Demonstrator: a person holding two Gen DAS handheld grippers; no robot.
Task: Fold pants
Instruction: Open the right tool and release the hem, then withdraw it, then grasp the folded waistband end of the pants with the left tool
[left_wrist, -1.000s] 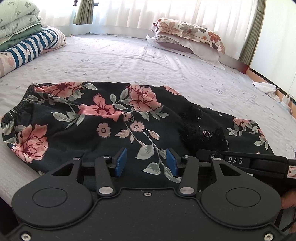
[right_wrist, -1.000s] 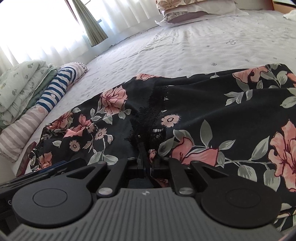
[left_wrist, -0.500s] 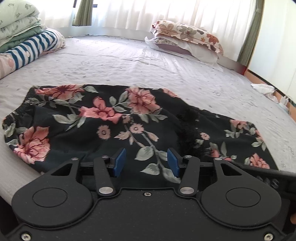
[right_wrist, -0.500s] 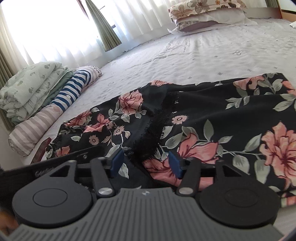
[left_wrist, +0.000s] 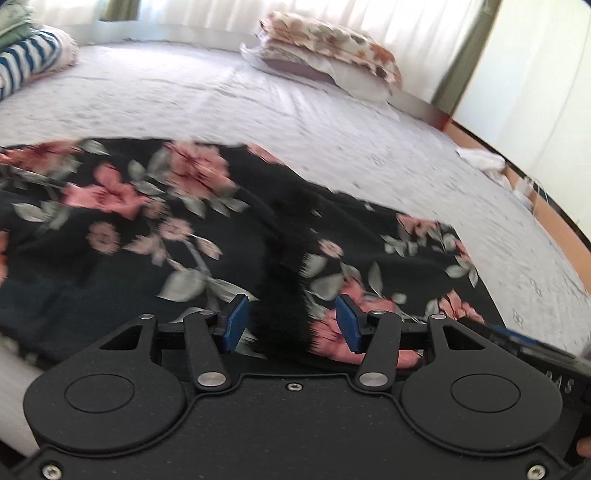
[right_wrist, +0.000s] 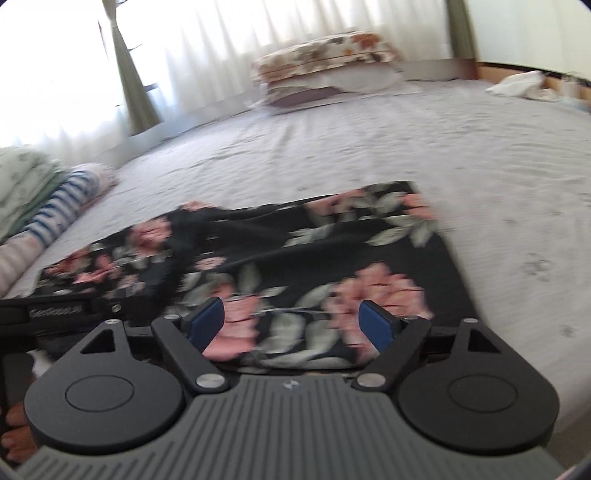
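Black pants with pink flowers (left_wrist: 192, 236) lie flat on the bed, folded lengthwise, with a black lace strip across the middle. My left gripper (left_wrist: 291, 323) is open and empty above the near edge by the lace strip. My right gripper (right_wrist: 293, 325) is open wide and empty over the right half of the pants (right_wrist: 295, 251). The left gripper's body (right_wrist: 59, 314) shows at the left of the right wrist view, and the right gripper's body (left_wrist: 535, 354) at the lower right of the left wrist view.
The bed sheet (left_wrist: 258, 103) is pale grey. Two stacked pillows (left_wrist: 332, 55) lie at the far side. Folded blankets (right_wrist: 33, 206) are piled at the left. A white cloth (right_wrist: 521, 85) lies at the far right edge. Curtains hang behind.
My right gripper opened, let go of the lace-edged fabric and moved right along the pants. My left gripper stayed open and shifted right toward the lace strip. Both views are blurred by motion.
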